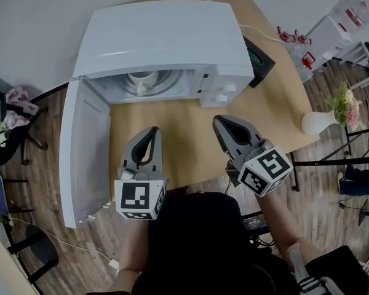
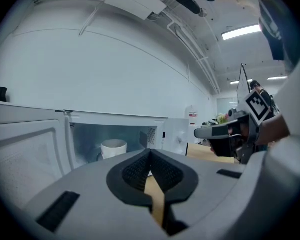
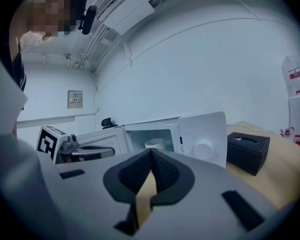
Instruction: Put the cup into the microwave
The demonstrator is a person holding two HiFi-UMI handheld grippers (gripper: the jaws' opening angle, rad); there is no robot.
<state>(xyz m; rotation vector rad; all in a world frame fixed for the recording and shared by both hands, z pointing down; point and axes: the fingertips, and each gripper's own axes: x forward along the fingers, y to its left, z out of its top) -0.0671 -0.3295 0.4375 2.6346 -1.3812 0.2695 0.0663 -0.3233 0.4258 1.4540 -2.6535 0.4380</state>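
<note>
The white microwave [image 1: 166, 35] stands at the back of the wooden table [image 1: 190, 146] with its door [image 1: 83, 146] swung wide open to the left. A white cup [image 1: 142, 78] sits upright inside on the turntable; it also shows in the left gripper view [image 2: 113, 148] and the right gripper view [image 3: 154, 144]. My left gripper [image 1: 154, 131] hovers in front of the opening, jaws shut and empty [image 2: 150, 154]. My right gripper [image 1: 219, 123] is beside it, in front of the control panel, also shut with nothing held [image 3: 151, 154].
A black tissue box [image 1: 258, 57] lies right of the microwave, seen too in the right gripper view [image 3: 247, 151]. A white vase with flowers [image 1: 323, 120] stands at the table's right edge. Office chairs [image 1: 12, 134] are on the floor beyond the open door.
</note>
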